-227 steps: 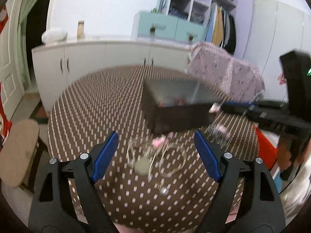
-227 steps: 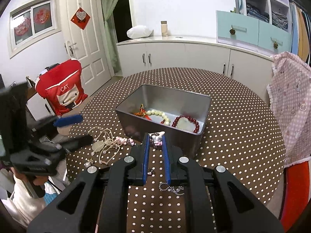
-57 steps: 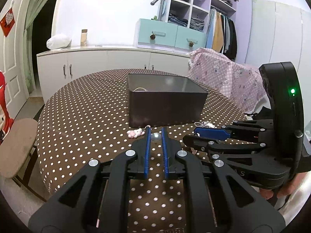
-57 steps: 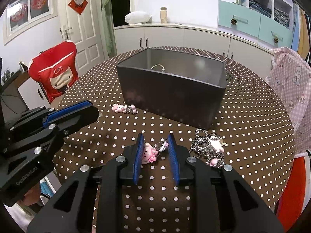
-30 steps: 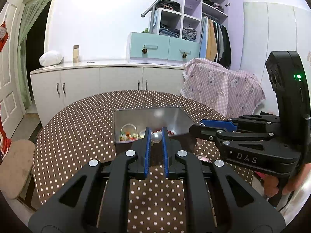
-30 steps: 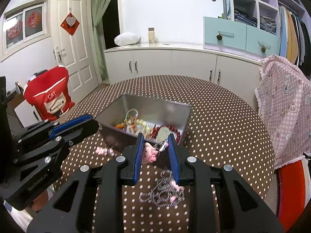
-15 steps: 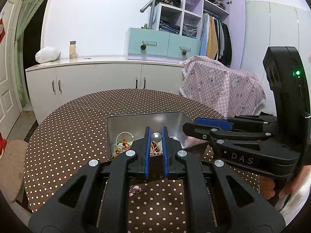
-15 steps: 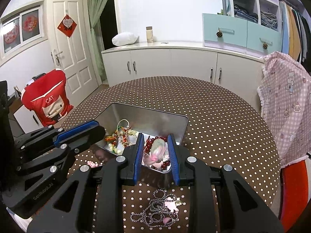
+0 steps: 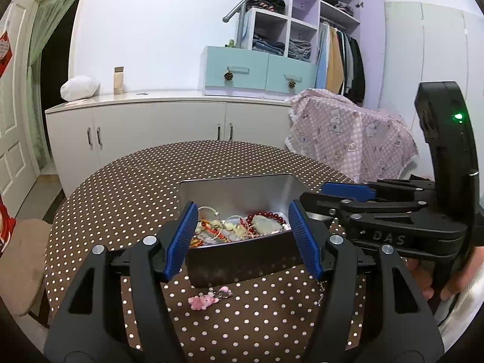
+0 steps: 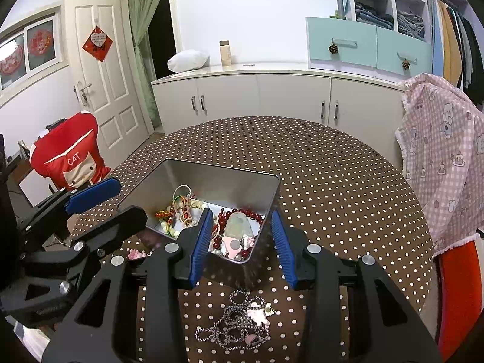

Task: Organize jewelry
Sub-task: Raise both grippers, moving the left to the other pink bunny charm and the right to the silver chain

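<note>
Both the left gripper (image 9: 242,239) and right gripper (image 10: 240,242) hover spread and empty over the rectangular metal jewelry tin (image 10: 217,178) (pieces apparently just deposited). Next, likely fetch the beaded silver chain (image 10: 239,323) on the brown polka-dot tablecloth (image 10: 332,181).

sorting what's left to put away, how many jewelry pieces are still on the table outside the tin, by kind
beaded chain necklace with pink charms: 1
small pink charm: 1
total: 2 outside the metal tin
</note>
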The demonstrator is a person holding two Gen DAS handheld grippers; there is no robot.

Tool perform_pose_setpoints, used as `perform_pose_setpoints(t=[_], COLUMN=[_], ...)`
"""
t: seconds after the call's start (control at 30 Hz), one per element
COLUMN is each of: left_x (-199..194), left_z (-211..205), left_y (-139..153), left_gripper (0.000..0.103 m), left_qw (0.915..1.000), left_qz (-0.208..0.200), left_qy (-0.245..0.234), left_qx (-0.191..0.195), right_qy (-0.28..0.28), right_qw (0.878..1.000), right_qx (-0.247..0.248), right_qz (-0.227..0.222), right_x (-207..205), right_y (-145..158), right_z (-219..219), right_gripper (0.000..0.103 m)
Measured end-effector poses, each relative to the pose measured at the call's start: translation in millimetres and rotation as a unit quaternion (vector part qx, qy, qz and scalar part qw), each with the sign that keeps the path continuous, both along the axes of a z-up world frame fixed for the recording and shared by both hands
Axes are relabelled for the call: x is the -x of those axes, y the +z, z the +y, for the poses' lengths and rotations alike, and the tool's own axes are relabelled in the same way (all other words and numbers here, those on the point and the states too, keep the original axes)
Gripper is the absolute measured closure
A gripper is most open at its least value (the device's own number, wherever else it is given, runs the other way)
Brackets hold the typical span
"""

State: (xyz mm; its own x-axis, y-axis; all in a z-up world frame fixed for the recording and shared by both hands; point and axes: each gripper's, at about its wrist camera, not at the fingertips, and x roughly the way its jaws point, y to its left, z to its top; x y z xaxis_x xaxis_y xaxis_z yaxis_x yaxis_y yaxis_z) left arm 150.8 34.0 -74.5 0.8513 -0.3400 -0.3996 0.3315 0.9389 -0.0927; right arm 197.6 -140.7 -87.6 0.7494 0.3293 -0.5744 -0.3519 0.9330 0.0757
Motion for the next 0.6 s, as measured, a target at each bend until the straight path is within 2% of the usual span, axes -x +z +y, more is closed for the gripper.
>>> perform_pose_setpoints(t=[0.33,0.6], left_x=[11.3,13.3], left_z=[9.3,17.4], left_y=[-7.1,-26.1], left_gripper=[0.041,0.041], left_qw=[0.9998,0.9979], left_qz=[0.019,0.063], left_qy=[0.003,0.011], left_qx=[0.001,-0.003], right_qy=[-0.005,-0.010], right_qw=[1.000,1.000], right_qx=[0.001,-0.006], right_qz=[0.004,0.019], right_x=[12.3,23.2], right_y=[-2.3,-12.7], right_z=[0.0,-1.6], right_gripper=[0.063,0.063])
